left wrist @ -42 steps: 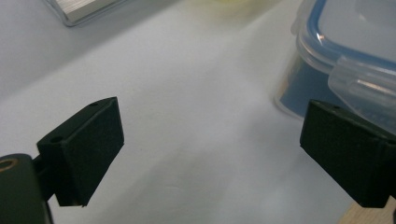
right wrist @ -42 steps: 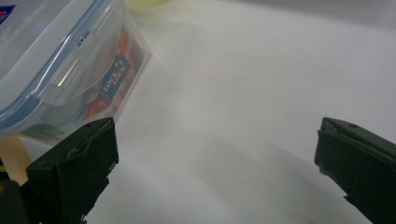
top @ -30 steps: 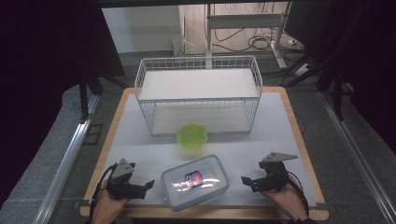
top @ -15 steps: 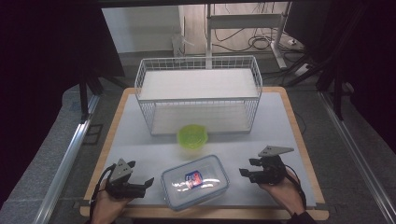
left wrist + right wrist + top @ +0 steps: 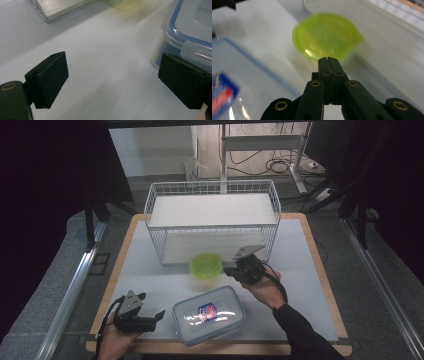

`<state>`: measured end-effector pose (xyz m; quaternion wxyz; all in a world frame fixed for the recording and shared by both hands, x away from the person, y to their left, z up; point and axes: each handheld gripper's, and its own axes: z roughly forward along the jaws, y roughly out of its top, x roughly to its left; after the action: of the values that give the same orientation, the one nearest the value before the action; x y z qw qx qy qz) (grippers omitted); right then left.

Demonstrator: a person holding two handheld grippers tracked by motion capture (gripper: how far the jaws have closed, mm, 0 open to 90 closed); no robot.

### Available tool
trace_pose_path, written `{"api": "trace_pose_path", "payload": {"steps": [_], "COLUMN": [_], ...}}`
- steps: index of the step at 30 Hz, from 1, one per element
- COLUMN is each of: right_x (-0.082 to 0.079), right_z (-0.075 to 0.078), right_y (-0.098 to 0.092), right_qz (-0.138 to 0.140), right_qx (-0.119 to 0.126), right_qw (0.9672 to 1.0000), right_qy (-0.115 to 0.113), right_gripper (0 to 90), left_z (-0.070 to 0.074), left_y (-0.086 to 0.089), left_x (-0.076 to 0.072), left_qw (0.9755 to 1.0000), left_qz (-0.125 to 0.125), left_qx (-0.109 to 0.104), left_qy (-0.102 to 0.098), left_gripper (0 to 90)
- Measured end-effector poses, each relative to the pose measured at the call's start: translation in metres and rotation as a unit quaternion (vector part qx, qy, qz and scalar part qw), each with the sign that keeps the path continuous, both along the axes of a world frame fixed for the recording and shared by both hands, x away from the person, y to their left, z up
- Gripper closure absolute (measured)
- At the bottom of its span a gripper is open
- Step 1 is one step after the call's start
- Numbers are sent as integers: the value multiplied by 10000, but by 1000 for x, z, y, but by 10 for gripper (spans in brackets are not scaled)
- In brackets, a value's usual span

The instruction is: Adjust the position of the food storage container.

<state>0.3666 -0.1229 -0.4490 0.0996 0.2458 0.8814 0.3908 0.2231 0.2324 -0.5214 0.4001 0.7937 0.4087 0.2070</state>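
Your right gripper sits just beside the green bowl, at its right edge, with the jaws pressed flat together and nothing between them (they have just been closing). In the right gripper view the closed tips point at the near rim of the bowl, which lies blurred on the white bench; whether they touch it you cannot tell. The bowl stands in front of the white wire basket, near its front wall.

Your left gripper rests low at the front left of the bench, its jaws wide apart and empty, just left of the clear lidded container. In the left gripper view the blue-sealed container lies right beside the right-hand jaw, and bare bench shows between the two pads.
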Motion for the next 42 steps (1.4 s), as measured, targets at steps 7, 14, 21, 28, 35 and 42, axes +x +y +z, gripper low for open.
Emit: {"api": "trace_pose_path", "payload": {"steps": [7, 14, 21, 28, 35, 42], "right_x": [30, 48, 61, 69, 66, 62], "right_z": [-3, -10, -20, -29, -27, -25], "right_y": [65, 114, 134, 141, 135, 111], "right_qz": [413, 585, 638, 720, 798, 696], "right_qx": [-79, -345, -501, -759, -918, -1025], "right_qw": [9991, 9975, 9965, 9944, 9924, 9922], "right_qy": [-68, -180, -179, -145, -174, -150], "right_gripper": [900, 900, 900, 899, 900, 900], "left_z": [-1, -1, -2, -2, -2, -2], "left_y": [-1, -2, -3, -3, -4, -4], "left_x": [0, 0, 0, 0, 0, 0], "left_qw": [9999, 9999, 9998, 9996, 9995, 9996], "left_qz": [-50, -103, -129, -160, -173, -135], "left_qx": [95, 138, 166, 224, 263, 248], "left_qy": [-10, -15, -12, -14, -19, -49], "left_gripper": [94, 95, 95, 97, 96, 96]}}
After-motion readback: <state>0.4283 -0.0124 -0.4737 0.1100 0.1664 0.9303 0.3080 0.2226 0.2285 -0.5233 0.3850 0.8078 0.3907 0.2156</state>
